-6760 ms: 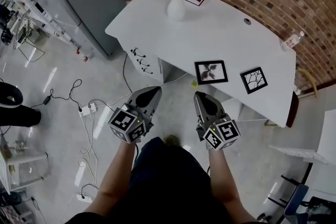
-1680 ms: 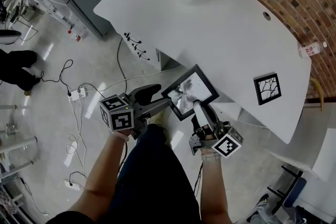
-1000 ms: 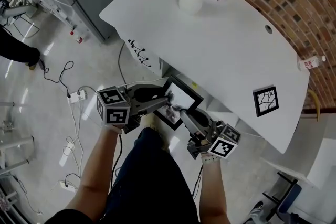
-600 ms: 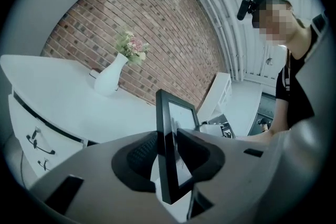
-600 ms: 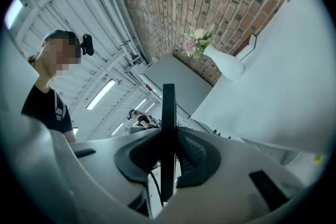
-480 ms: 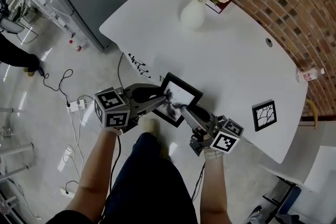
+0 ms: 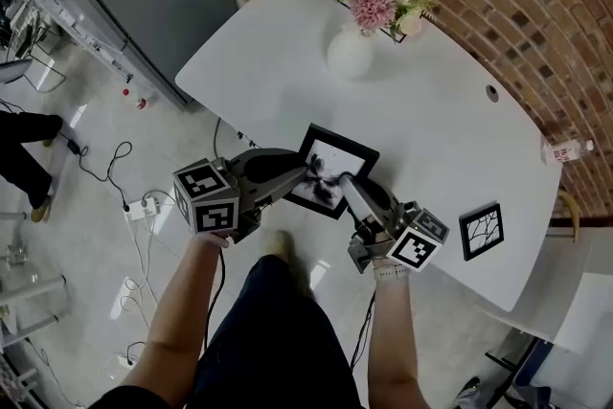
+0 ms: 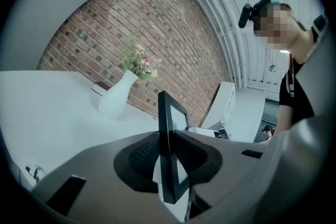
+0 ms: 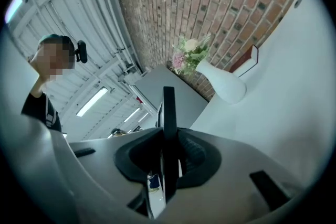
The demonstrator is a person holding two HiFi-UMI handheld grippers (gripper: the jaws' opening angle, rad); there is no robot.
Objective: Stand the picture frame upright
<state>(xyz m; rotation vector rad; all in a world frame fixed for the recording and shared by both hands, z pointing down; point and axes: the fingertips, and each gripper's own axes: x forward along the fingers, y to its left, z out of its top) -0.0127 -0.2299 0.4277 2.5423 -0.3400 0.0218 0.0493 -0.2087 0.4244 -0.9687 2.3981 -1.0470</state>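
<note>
A black picture frame [image 7: 333,166] with a white print hangs over the near edge of the white table [image 7: 436,105], held between both grippers. My left gripper [image 7: 307,170] is shut on its left edge; its jaws have just been closing on that edge. My right gripper [image 7: 345,183] is shut on the frame's near edge. In the left gripper view the frame [image 8: 167,134] stands edge-on between the pads of the left gripper [image 8: 169,162]. The right gripper view shows the same frame [image 9: 168,110] as a thin dark bar pinched in the right gripper [image 9: 169,157].
A second small frame [image 7: 480,230] lies flat at the table's right. A white vase of flowers [image 7: 351,51] stands at the back beside a book, against the brick wall. A bottle [image 7: 565,150] is at far right. Cables and a power strip [image 7: 136,206] lie on the floor.
Both grippers have carried the frame away from me, from beyond the table's near edge to over it. Much earlier the frame lay flat on the table and both grippers were empty.
</note>
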